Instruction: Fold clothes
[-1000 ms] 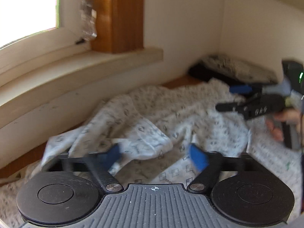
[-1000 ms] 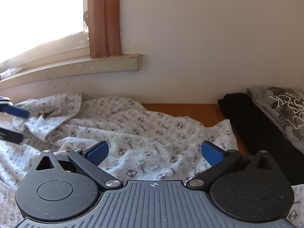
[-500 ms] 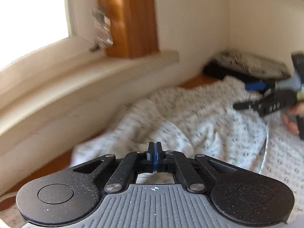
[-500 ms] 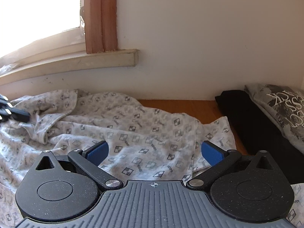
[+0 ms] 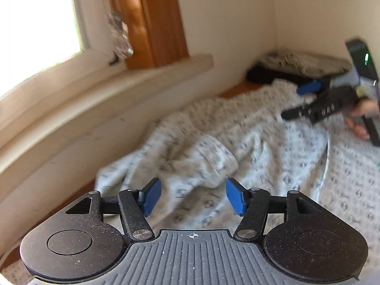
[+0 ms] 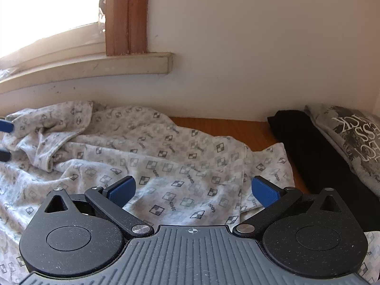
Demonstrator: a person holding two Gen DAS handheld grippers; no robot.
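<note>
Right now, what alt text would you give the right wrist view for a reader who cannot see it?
The right claw hangs open over a crumpled white patterned garment spread on a wooden surface, with nothing pinched between its blue pads. A folded black garment and a grey printed one lie at the right; a window sill runs along the white wall behind.

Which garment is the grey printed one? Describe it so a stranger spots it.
Start at the wooden window frame and follow the wall right to the corner. There a folded grey T-shirt with white lettering lies on a plain black folded garment, unlike the rumpled checker-patterned white garment beside.
</note>
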